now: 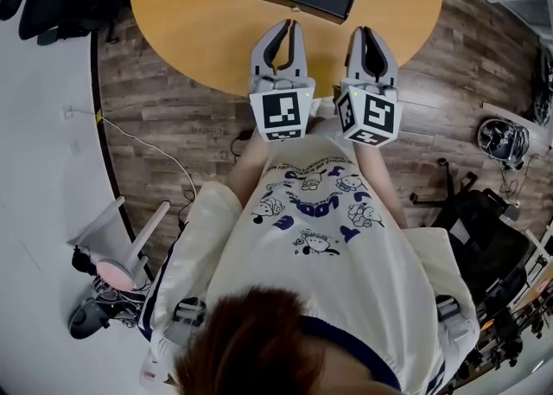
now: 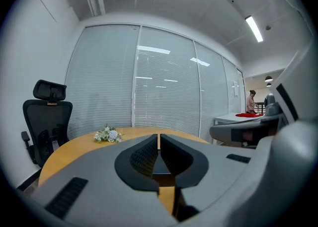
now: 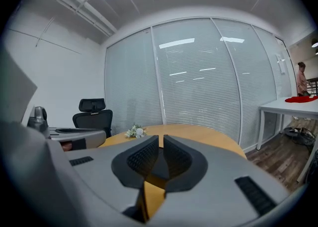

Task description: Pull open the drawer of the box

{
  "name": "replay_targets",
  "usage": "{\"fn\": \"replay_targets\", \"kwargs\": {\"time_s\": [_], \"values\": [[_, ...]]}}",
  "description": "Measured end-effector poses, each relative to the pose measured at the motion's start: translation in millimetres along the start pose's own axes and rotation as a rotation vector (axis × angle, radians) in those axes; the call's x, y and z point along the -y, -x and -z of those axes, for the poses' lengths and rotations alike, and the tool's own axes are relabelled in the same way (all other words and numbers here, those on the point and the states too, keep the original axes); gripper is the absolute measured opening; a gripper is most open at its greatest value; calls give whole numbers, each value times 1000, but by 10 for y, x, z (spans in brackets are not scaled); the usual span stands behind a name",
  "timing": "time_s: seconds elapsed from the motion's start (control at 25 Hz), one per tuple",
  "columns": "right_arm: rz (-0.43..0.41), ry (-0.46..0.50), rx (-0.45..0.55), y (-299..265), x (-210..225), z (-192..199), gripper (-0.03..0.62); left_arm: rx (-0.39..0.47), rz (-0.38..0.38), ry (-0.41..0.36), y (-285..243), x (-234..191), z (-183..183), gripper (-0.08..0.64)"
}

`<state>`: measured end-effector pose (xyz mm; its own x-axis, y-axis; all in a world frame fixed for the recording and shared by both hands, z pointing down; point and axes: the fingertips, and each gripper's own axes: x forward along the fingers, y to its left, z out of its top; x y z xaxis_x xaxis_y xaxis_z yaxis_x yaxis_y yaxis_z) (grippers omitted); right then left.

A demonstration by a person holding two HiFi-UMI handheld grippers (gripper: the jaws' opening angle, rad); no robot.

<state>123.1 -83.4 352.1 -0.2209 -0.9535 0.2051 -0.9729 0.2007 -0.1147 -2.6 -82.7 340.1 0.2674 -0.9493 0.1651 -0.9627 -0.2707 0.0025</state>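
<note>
The room is bright. Long lights point(image 2: 253, 27) on the ceiling shine down, and they show again as white stripes on the glass wall point(image 2: 154, 49). The light falls soft and even on the orange counter point(image 1: 190, 13). Both claw views are round with black corners, and straight lines bend near the edges. From my head, the floor point(image 1: 173, 117) boards curve at the sides too. Close to the camera, my left claw point(image 2: 159, 139) looks soft and a bit blurry.
</note>
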Motion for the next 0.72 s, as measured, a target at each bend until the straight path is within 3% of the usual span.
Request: {"fn": "replay_targets", "kwargs": {"time_s": [0.44, 0.72], "values": [[-43, -7, -34, -226, 114, 110, 44, -64, -61, -1, -172, -57, 242, 28], [-45, -7, -53, -312, 93, 183, 44, -89, -47, 16, -238, -121, 376, 28]]}}
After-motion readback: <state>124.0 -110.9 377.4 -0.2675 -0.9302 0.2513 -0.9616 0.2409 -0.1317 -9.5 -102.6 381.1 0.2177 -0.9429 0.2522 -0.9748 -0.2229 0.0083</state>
